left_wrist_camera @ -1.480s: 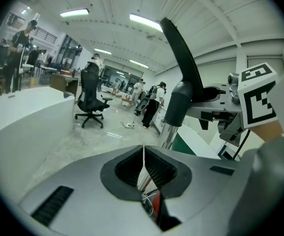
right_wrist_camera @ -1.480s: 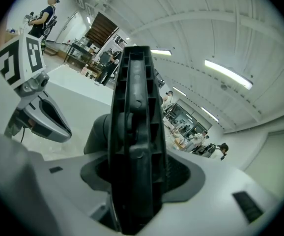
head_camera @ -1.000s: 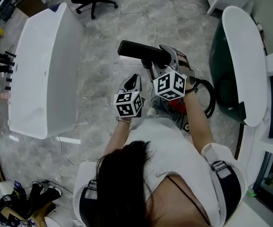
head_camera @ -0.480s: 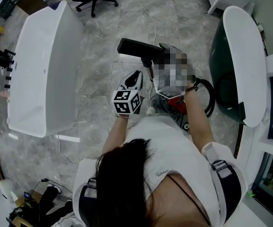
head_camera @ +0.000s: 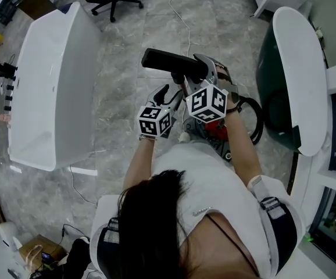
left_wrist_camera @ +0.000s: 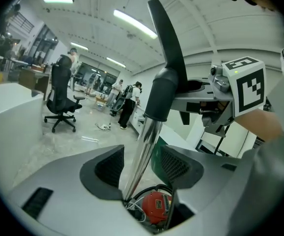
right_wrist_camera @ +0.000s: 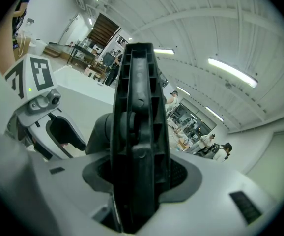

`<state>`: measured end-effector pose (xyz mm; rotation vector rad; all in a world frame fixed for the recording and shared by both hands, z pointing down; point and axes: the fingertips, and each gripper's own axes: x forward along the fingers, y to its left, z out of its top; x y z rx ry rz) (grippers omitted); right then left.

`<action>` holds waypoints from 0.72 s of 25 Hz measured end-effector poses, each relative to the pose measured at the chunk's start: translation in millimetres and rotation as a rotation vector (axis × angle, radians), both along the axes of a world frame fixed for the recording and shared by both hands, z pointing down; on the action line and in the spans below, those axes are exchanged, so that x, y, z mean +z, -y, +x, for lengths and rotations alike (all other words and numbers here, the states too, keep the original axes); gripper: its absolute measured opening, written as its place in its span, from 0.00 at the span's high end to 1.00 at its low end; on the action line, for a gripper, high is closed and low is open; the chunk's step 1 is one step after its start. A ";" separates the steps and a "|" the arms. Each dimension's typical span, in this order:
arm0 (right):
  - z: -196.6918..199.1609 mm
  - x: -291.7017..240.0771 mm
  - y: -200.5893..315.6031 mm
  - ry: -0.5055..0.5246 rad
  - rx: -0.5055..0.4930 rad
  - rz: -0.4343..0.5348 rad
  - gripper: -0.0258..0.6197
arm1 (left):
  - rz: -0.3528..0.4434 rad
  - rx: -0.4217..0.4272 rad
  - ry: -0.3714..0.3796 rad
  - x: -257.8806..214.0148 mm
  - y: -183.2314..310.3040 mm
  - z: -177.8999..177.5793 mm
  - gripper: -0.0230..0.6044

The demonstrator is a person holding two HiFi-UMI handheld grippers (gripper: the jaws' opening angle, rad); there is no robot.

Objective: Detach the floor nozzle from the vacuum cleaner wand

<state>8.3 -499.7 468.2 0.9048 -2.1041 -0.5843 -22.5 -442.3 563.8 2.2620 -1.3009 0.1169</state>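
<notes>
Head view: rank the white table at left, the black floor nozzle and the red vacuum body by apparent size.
1. white table, largest by far.
2. floor nozzle.
3. red vacuum body, smallest as seen, but mostly hidden, so unsure.

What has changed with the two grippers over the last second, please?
The left gripper has just been opening its jaws and has edged toward the wand, which now stands between them unclamped. The right gripper stays shut on the nozzle in the same spot. The nozzle and wand still look joined.
</notes>
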 end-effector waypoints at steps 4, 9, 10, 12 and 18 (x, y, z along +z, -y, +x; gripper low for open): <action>2.5 -0.9 1.4 0.007 -0.004 -0.002 0.62 | -0.002 0.024 -0.001 1.1 9.1 10.0 0.61; 2.8 -0.7 1.5 0.008 -0.010 -0.007 0.62 | -0.008 0.032 -0.007 4.0 16.1 20.6 0.61; 3.0 -0.8 1.4 0.010 -0.013 -0.006 0.62 | -0.004 0.030 -0.010 3.4 17.9 22.4 0.61; 4.0 -1.2 2.0 0.012 -0.017 -0.006 0.62 | 0.005 0.028 -0.013 2.2 23.1 26.3 0.61; 4.3 0.1 2.4 0.018 -0.022 -0.007 0.62 | -0.009 0.018 -0.032 9.0 34.7 31.8 0.61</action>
